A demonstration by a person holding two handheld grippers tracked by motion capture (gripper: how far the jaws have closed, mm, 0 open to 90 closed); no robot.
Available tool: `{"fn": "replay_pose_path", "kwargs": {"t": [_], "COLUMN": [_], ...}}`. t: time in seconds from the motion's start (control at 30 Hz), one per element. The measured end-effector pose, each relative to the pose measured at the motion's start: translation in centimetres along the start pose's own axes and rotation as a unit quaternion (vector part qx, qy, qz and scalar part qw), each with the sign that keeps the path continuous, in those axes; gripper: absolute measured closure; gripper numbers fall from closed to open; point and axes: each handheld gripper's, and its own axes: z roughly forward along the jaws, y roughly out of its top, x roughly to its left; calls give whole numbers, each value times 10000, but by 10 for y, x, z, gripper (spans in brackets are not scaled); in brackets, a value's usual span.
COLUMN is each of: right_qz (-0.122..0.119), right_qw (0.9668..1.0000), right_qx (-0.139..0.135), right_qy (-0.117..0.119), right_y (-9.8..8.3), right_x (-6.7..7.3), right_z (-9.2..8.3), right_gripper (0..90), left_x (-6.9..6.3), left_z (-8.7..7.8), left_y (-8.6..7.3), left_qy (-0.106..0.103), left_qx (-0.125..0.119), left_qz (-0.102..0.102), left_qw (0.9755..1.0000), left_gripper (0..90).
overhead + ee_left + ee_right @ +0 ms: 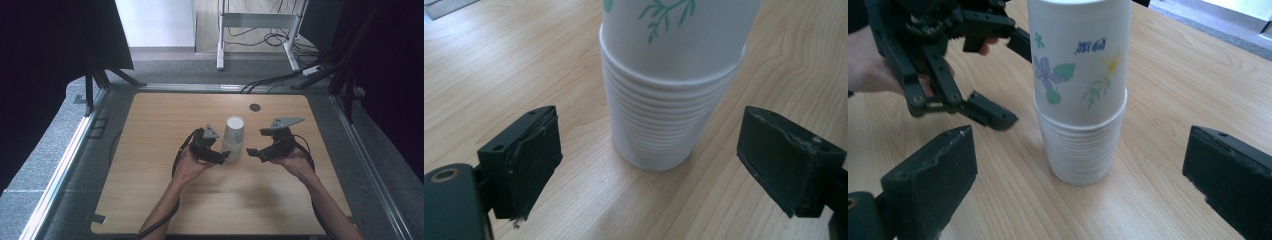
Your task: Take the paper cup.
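A stack of upside-down white paper cups (233, 138) stands near the middle of the wooden table (150, 150); the top cup carries a flower print (1079, 60). My left gripper (225, 155) is just left of the stack, open, and the stack (671, 100) stands a little ahead of its spread jaws without touching them. My right gripper (252, 153) sits to the right of the stack, open too, with the cups (1079, 95) ahead between its wide jaws. The left gripper (998, 75) also shows beyond the stack in the right gripper view.
A small dark round disc (255, 107) lies at the far side of the table. Black curtains hang at both sides, and a white frame with cables (260, 30) stands on the floor beyond the table.
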Motion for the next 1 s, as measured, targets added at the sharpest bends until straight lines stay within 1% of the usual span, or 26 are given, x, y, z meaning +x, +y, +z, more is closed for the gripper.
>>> {"fn": "replay_pose_path", "kwargs": {"t": [0.07,0.13,0.23,0.37,0.57,0.8,1.0], "right_qz": [-10,-37,-72,-132,-168,-166,-111], "right_qw": [10000,10000,10000,9999,9998,9998,9999], "right_qx": [6,24,42,41,128,128,56], "right_qy": [37,12,4,38,68,64,88], "right_y": [3,7,11,20,28,37,49], "right_x": [-1,-1,-1,-1,-4,-6,-7], "right_z": [2,5,7,12,19,24,28], "right_gripper": [6,8,14,36,62,92,129], "left_x": [-1,-2,-3,-3,-1,-1,-1], "left_z": [3,6,8,12,18,21,23], "left_y": [1,4,5,7,9,11,13], "left_qy": [-27,-47,-49,-68,-197,-230,-296], "left_qx": [-18,-42,-40,-20,-80,-104,-139], "left_qz": [-3,16,13,2,-77,-84,-109], "left_qw": [10000,10000,10000,10000,9997,9996,9994], "left_gripper": [105,106,107,112,128,140,165]}}
